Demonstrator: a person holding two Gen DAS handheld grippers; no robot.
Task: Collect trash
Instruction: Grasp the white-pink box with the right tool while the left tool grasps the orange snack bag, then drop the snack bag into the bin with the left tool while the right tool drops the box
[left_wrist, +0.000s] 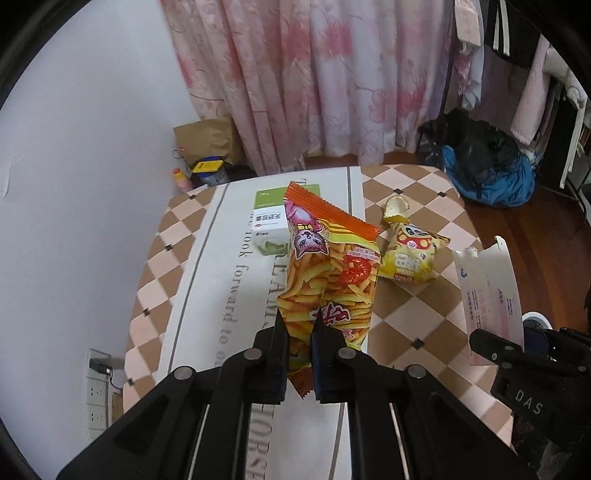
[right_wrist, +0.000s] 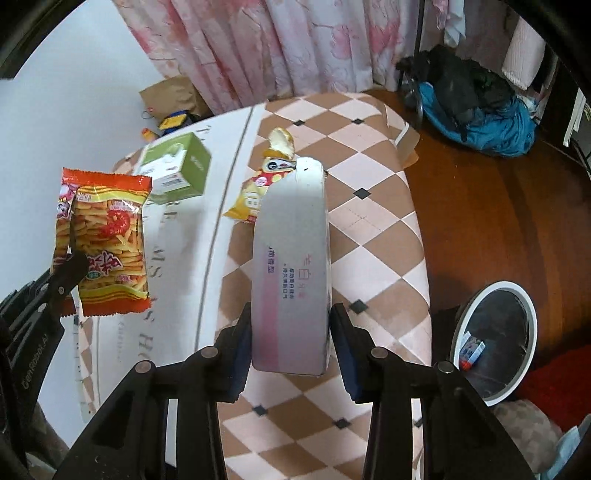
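Note:
My left gripper (left_wrist: 299, 325) is shut on the lower end of an orange snack bag (left_wrist: 328, 266) printed with fries, which hangs above the table. The same orange bag (right_wrist: 110, 236) shows at the left of the right wrist view. My right gripper (right_wrist: 291, 314) is shut on a long white and pink carton (right_wrist: 291, 266), held over the table's right side. A yellow snack bag (left_wrist: 410, 254), torn open at its top, lies on the checked tablecloth (left_wrist: 417, 306). A round white trash bin (right_wrist: 495, 328) with a black liner stands on the floor to the right.
A green and white box (right_wrist: 177, 170) stands on the table's white runner (left_wrist: 221, 280). Beyond the table are pink curtains (left_wrist: 332, 81), a brown paper bag (left_wrist: 207, 140), and a blue and black heap (right_wrist: 476, 107) on the wooden floor. A power strip (left_wrist: 98, 391) is against the left wall.

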